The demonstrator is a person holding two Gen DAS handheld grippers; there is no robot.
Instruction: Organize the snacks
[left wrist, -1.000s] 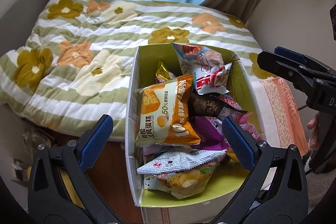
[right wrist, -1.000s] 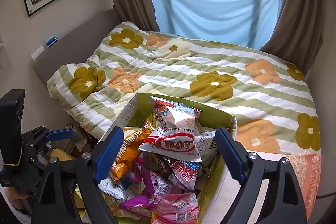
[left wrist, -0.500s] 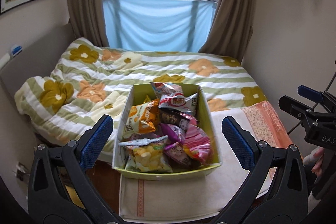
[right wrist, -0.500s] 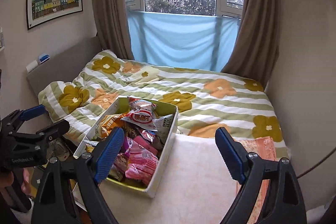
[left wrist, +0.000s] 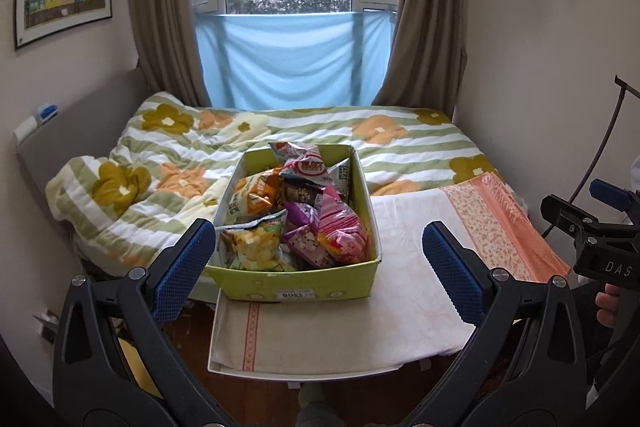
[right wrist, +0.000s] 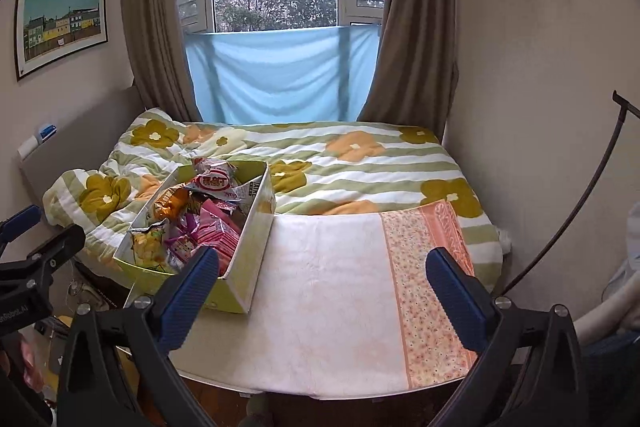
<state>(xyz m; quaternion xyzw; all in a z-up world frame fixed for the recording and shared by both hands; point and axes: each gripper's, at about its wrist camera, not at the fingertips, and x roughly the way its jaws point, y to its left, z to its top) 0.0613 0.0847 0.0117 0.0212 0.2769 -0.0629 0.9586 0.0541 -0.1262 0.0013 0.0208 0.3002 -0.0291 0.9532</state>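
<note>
Snacks (left wrist: 304, 211) piled in green box (left wrist: 296, 285) on cloth-covered table (left wrist: 400, 307); packets likely light, crinkly, slippery, best pinched at sealed edges. Left gripper (left wrist: 316, 269) wide open, empty; right gripper (right wrist: 322, 289) just opened wide, empty, right of box.

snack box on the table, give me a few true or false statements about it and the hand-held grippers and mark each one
1. The green snack box sits on the cloth-covered table. True.
2. The box is empty. False: it is full of snack packets, with a pink packet among those on top.
3. The left hand-held gripper holds a snack packet. False: its jaws are open with nothing between the pads.
4. The right hand-held gripper is open and empty. True; its jaws have just been opening.
5. The box stands at the right end of the table, on the orange flowered strip. False: it stands at the left end, seen from the right wrist view.
</note>
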